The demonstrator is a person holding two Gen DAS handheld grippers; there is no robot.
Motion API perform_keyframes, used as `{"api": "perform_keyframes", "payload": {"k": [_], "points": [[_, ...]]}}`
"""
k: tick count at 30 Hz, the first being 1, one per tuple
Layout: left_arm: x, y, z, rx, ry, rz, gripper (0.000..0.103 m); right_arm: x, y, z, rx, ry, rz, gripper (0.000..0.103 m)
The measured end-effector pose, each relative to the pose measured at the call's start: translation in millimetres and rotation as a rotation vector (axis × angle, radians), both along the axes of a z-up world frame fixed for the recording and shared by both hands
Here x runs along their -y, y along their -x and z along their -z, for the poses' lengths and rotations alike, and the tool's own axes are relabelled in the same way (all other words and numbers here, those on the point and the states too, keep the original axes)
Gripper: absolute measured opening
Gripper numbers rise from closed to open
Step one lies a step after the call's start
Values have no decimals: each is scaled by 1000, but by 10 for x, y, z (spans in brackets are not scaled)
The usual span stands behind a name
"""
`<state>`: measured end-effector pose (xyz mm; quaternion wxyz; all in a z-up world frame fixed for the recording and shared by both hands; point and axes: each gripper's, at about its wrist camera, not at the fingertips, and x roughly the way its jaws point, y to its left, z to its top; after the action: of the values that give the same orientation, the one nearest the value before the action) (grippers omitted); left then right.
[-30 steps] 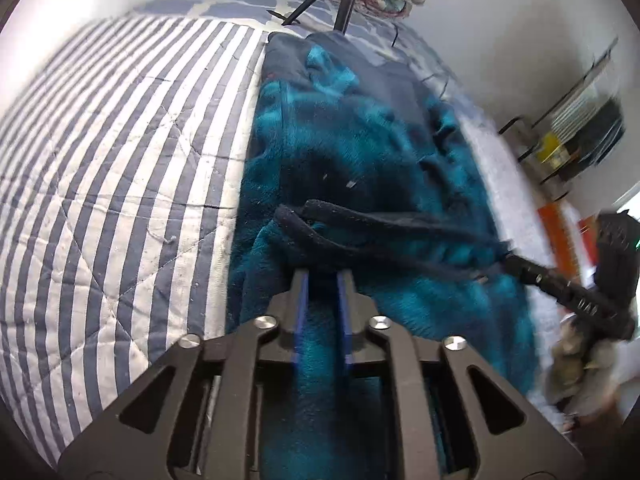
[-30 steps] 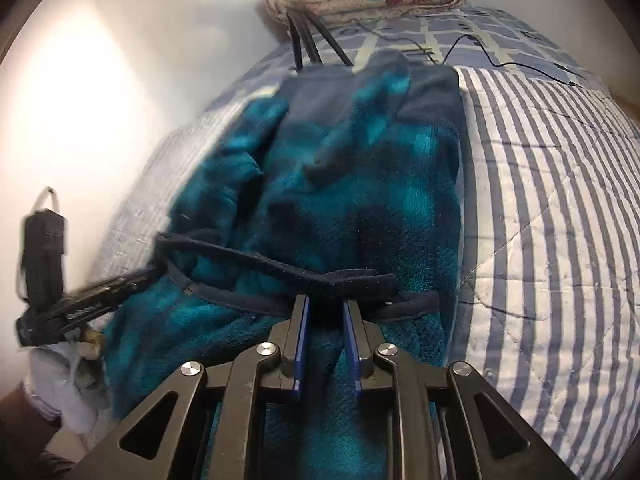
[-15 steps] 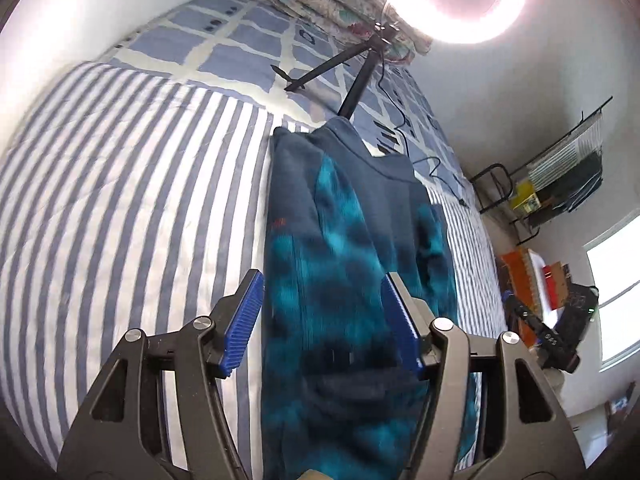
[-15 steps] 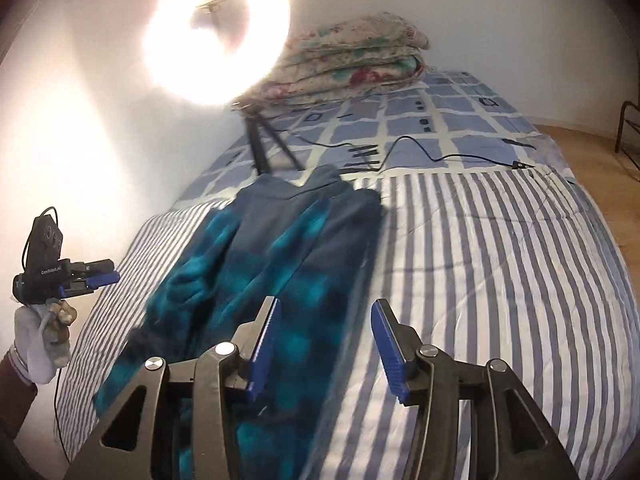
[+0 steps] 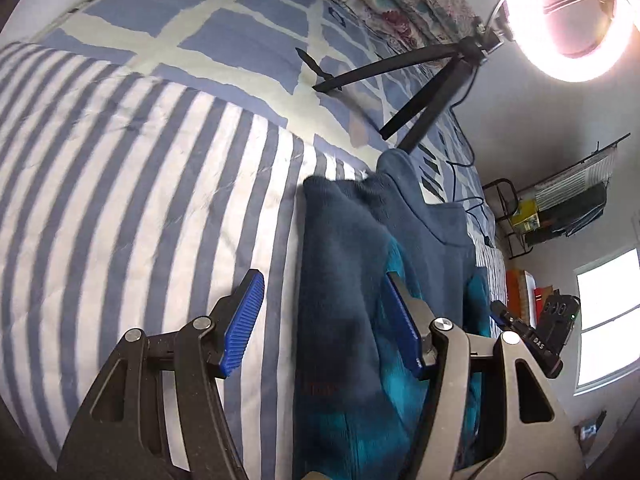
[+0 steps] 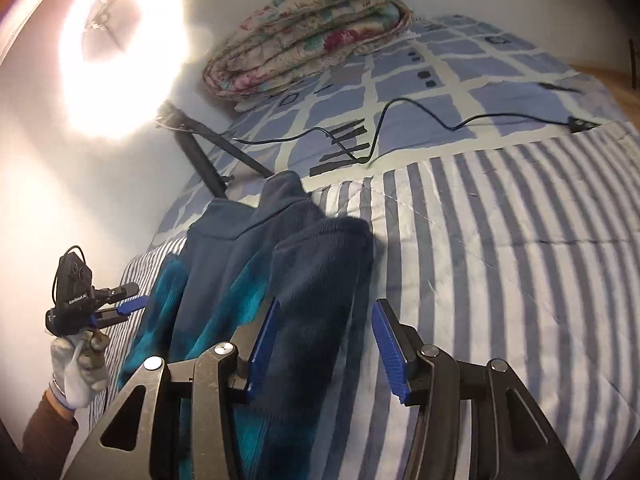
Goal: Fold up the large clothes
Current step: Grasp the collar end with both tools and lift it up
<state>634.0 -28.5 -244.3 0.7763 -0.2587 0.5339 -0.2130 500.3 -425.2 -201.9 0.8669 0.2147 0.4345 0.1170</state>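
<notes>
A large teal and navy fleece garment (image 5: 360, 300) lies folded lengthwise on the striped bed; it also shows in the right wrist view (image 6: 256, 280). My left gripper (image 5: 324, 320) is open and empty, raised above the garment's left edge. My right gripper (image 6: 324, 344) is open and empty, raised above the garment's right edge. Each gripper shows in the other's view, the right one (image 5: 532, 340) at the far right, the left one (image 6: 100, 304) at the far left in a gloved hand.
The striped quilt (image 6: 500, 260) covers the bed. A ring light (image 5: 576, 20) on a black tripod (image 5: 420, 92) stands just beyond the garment's collar. A black cable (image 6: 400, 120) and a folded floral quilt (image 6: 312, 28) lie further back. A rack (image 5: 560, 208) stands by the wall.
Both grippers let go of the garment's dark hem, opened and lifted away. The garment now lies folded on the bed.
</notes>
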Motion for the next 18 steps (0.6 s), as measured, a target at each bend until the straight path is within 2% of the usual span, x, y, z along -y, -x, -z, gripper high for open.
{"api": "perform_keyframes", "payload": {"k": [3,5,8,10,11,12,13,18], "points": [[110,-128,87,7,-2,17,60,0,-186,113,-13,-10,6,49],[213,-184,87,31,-22,42,52,-10,-304,177,-13,-36,-1,47],[374,-250,88,43,-59,83,36,-68,-419,218,-5,-44,-16,46],[490,-263,84,61,-99,117,14,-145,-458,222,2,-44,-35,33],[537,-248,70,79,-118,127,11,-203,-473,223,2,-32,-50,27],[576,-222,51,98,-133,135,8,-243,-485,221,4,-17,-60,15],[609,-201,30,112,-140,145,7,-301,-486,199,9,16,-71,11],[657,-88,-115,172,-170,170,6,-375,-415,13,42,73,-76,7]]}}
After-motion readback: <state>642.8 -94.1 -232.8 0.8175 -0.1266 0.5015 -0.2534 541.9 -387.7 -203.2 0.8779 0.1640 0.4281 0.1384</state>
